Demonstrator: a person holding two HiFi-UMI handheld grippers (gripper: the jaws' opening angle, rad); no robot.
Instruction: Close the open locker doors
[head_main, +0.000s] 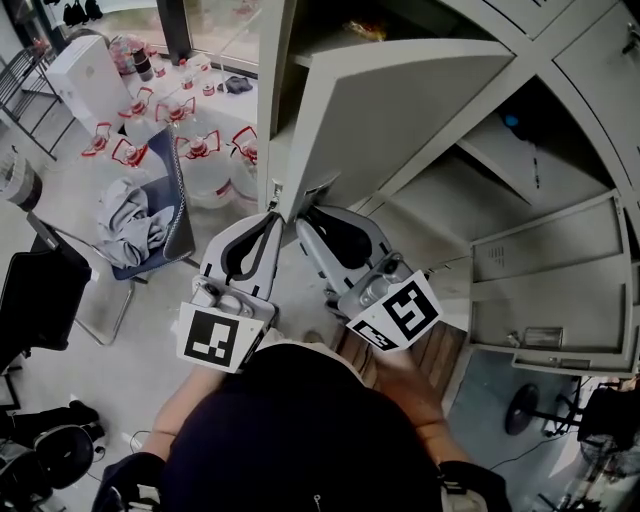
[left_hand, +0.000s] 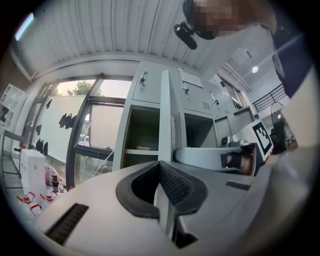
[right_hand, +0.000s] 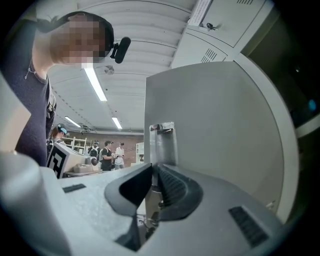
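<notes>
A grey locker door stands open, swung out from its compartment. Both grippers meet at its lower free corner. My left gripper comes in from the left, and in the left gripper view its pads close on the door's thin edge, seen end-on. My right gripper sits just right of it. In the right gripper view its jaws pinch the door's edge strip below the metal latch plate, with the door's broad face filling the right side.
A second open door hangs low at the right of the locker bank. At left stand a chair with a grey cloth and several water jugs. A fan base sits on the floor. Several people stand far behind.
</notes>
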